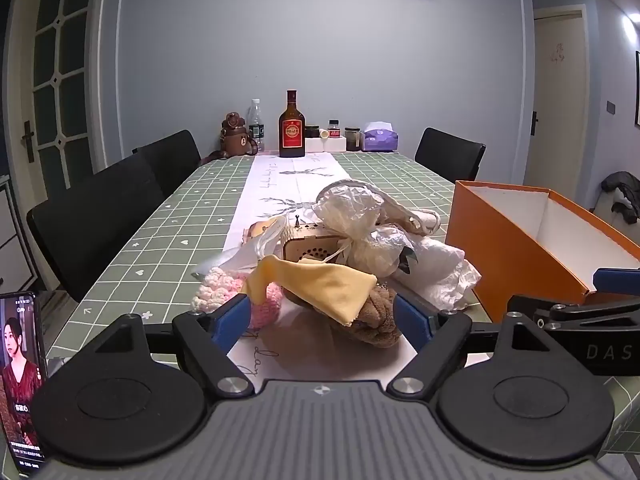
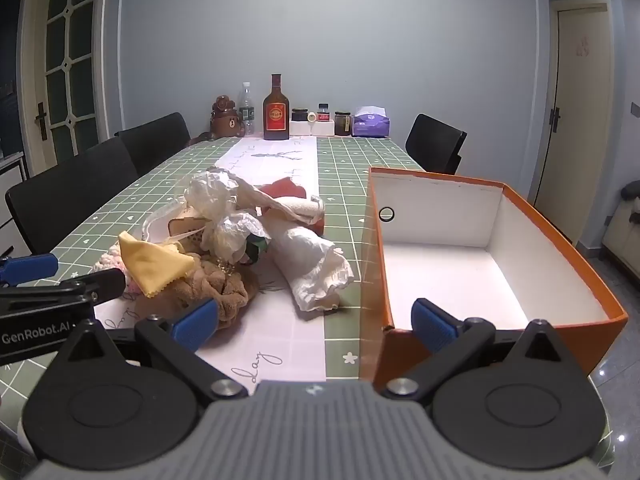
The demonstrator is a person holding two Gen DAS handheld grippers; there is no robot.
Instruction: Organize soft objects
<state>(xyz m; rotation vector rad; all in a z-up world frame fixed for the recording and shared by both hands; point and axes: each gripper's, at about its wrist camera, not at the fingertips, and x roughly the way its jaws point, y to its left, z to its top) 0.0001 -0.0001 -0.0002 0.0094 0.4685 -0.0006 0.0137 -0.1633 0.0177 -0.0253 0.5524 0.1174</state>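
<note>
Reaching toward the heap on the surface (image 1: 132, 216), the left claw (image 1: 324, 314) gapes wide around the brown plush (image 1: 374, 316) and yellow cloth (image 1: 320, 284), gripping nothing. Right claw (image 2: 316, 322), equally wide and empty, waits beside the orange box (image 2: 552, 240). Better to pinch one item only.

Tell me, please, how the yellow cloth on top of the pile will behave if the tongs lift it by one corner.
The yellow cloth is thin and already drapes over the brown plush, so it will probably hang limp. It looks light and should come away easily. The left tongs stand open near it.
</note>
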